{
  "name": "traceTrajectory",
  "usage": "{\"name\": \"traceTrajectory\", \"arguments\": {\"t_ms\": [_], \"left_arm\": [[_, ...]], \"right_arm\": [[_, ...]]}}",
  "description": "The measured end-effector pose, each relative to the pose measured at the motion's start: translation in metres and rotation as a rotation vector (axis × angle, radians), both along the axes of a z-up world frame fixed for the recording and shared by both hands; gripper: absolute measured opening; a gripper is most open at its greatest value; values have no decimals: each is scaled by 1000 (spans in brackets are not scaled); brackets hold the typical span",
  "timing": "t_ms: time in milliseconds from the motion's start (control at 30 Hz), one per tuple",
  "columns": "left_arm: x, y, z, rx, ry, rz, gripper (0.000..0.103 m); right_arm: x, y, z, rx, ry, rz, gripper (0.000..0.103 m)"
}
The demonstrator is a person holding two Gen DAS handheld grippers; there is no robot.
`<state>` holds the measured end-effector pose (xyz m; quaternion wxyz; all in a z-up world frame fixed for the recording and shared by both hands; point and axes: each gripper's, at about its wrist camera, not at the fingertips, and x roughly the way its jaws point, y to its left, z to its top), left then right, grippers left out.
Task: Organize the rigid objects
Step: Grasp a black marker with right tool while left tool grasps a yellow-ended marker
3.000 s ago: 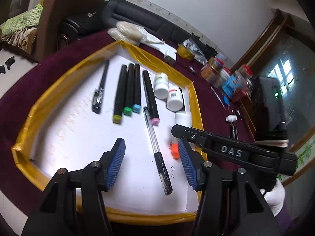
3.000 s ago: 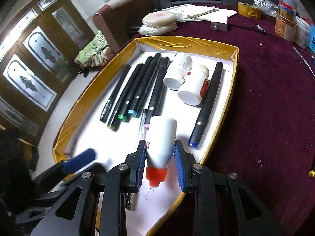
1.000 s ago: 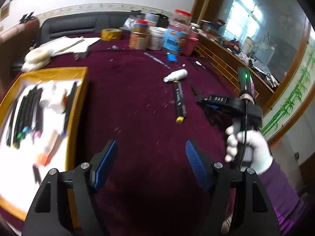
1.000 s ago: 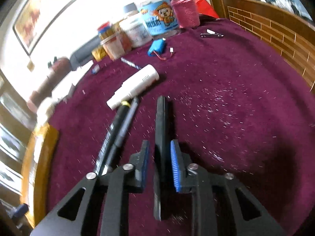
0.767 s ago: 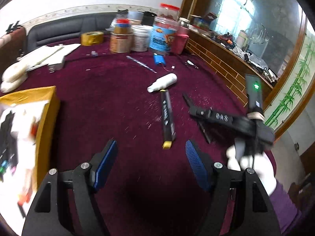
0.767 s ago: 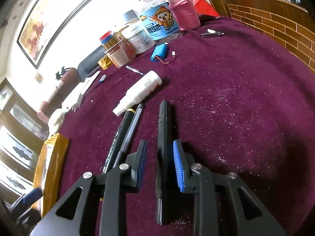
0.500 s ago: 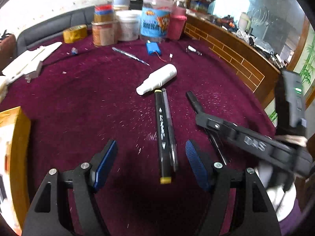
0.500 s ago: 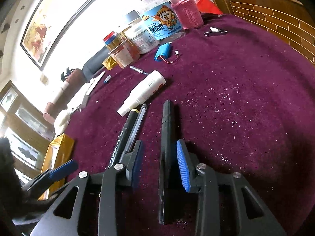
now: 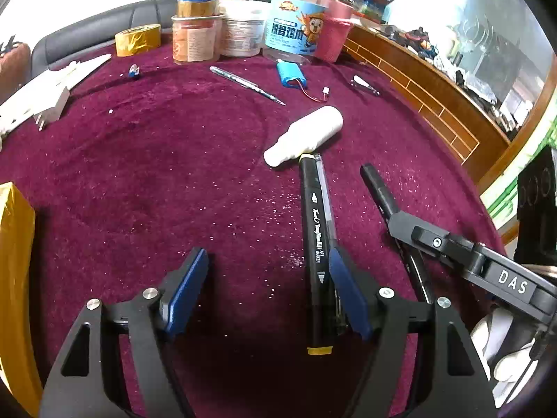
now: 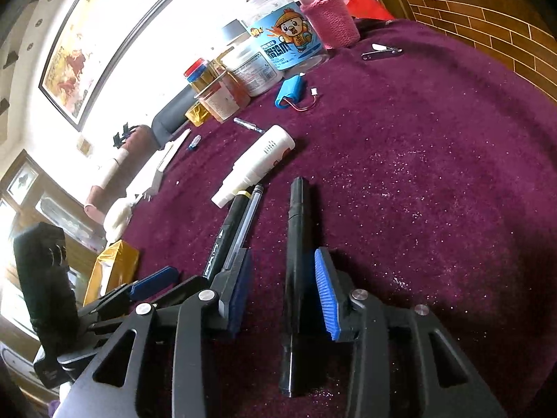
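Black plastic pen [image 10: 296, 264] on maroon cloth, flanked by narrow, untouching right gripper [image 10: 282, 292]; left gripper [image 9: 268, 292], newly arrived from yellow tray [image 9: 14, 278], wide around yellow-tipped black marker [image 9: 315, 254].

Framed painting [image 10: 87, 45] on bright wall [image 10: 146, 52]

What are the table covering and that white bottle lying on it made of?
The table covering looks like plush maroon velvet or velour: a matte nap with brushed swirls and specks of lint. The white bottle seems smooth plastic with a dull sheen, though that is only a guess.
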<state>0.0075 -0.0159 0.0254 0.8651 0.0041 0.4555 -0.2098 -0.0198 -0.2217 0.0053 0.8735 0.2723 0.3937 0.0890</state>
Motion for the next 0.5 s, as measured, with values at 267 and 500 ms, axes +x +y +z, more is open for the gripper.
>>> {"name": "traceTrajectory", "arguments": {"t_ms": [267,500], "left_arm": [[1,0,3,77,-55,25,70],[-6,-33,-2,260,-146,-62,70]], "right_arm": [[-1,2,0,-9,-3,2,35],[0,3,0,-8,-4,3,35]]}}
